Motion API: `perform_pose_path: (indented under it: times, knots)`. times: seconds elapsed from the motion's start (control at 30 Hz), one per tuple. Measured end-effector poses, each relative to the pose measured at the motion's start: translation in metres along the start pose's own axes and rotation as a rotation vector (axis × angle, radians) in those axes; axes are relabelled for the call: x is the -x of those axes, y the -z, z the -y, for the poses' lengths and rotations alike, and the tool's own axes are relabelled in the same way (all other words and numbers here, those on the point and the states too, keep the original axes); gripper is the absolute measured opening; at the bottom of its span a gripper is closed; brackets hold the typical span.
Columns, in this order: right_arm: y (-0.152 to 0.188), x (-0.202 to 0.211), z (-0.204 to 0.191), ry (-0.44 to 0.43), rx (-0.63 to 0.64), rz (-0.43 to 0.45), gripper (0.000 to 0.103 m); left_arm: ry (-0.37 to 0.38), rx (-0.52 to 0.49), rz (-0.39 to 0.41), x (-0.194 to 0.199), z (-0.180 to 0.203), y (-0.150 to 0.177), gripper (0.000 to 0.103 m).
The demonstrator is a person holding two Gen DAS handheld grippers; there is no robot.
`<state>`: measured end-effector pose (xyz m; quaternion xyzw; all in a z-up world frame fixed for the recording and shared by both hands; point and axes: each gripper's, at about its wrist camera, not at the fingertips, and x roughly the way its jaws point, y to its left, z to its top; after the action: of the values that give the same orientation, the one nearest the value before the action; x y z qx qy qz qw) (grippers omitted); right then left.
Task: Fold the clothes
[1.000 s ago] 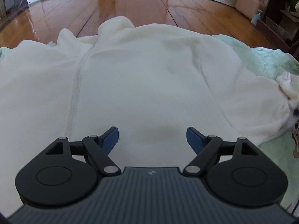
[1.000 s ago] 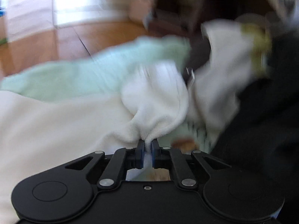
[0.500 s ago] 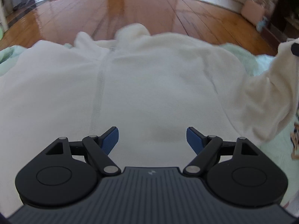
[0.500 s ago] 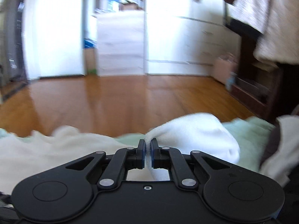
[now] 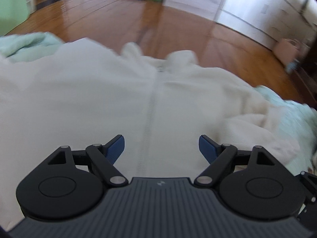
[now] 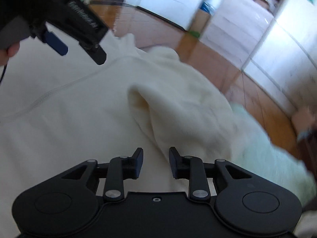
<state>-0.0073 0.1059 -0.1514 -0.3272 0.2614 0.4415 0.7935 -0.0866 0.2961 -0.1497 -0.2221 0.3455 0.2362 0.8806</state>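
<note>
The cream fleece zip-front jacket (image 5: pixel 111 107) looked soft, light and floppy, best pinched at its folded sleeve (image 6: pixel 178 107), where the right gripper (image 6: pixel 155 161) fingers were opening empty, the left gripper (image 5: pixel 161 148) wide.

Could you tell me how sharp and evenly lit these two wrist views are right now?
Left wrist view: white fleece garment and wooden floor motion-smeared, fisheye-curved. Right wrist view: tilted, the folded-over sleeve soft, bright doorway blown out; only each hand-held gripper's own body is crisp.

Motion blur smears the white garment (image 5: pixel 99 107) and its sleeve (image 6: pixel 178 103); the mint cloth (image 5: pixel 293 115) under it (mostly covered) runs off frame, as does the wooden floor (image 5: pixel 178 29).
</note>
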Motion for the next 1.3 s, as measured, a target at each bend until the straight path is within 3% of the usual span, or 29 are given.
perform_pose_path:
  times: [0.17,0.2,0.23,0.3,0.37,0.5,0.7,0.83,0.93,1.0,1.07,1.1,1.3]
  knots:
    - [0.004,0.007,0.026,0.085,-0.095,-0.013,0.036,0.129,-0.205,-0.002,-0.003,0.037,0.012,0.083]
    - [0.004,0.007,0.030,0.108,-0.100,-0.015,0.036,0.132,-0.264,0.005,-0.003,0.046,0.017,0.085]
    - [0.006,0.007,0.033,0.122,-0.110,-0.022,0.036,0.135,-0.322,0.011,-0.003,0.056,0.022,0.094]
    - [0.009,0.006,0.036,0.138,-0.138,-0.040,0.036,0.080,-0.393,0.033,-0.007,0.071,0.040,0.097]
    - [0.013,0.005,0.039,0.154,-0.165,-0.059,0.036,0.030,-0.400,0.038,-0.015,0.079,0.051,0.097]
    - [0.015,0.003,0.037,0.176,-0.176,-0.118,0.036,0.038,-0.368,0.088,-0.016,0.085,0.047,0.097]
    - [0.017,0.005,0.036,0.185,-0.213,-0.149,0.036,-0.099,-0.556,0.079,-0.035,0.126,0.034,0.099]
    - [0.018,0.004,0.043,0.148,-0.274,-0.140,0.036,-0.068,-0.646,0.106,-0.037,0.145,0.030,0.099]
    - [0.016,0.002,0.046,0.124,-0.284,-0.138,0.036,-0.074,-0.703,0.041,-0.047,0.163,0.023,0.098]
    - [0.015,0.001,0.047,0.113,-0.282,-0.133,0.036,-0.058,-0.722,0.021,-0.051,0.170,0.017,0.084]
    - [0.015,-0.001,0.048,0.104,-0.284,-0.126,0.037,-0.005,-0.629,-0.022,-0.053,0.162,0.002,0.021]
    - [0.014,-0.002,0.049,0.103,-0.289,-0.122,0.038,-0.006,-0.574,-0.048,-0.054,0.157,-0.005,0.012]
    - [0.006,-0.008,0.059,0.092,-0.309,-0.097,0.040,0.046,-0.252,0.055,-0.020,0.108,-0.042,0.010]
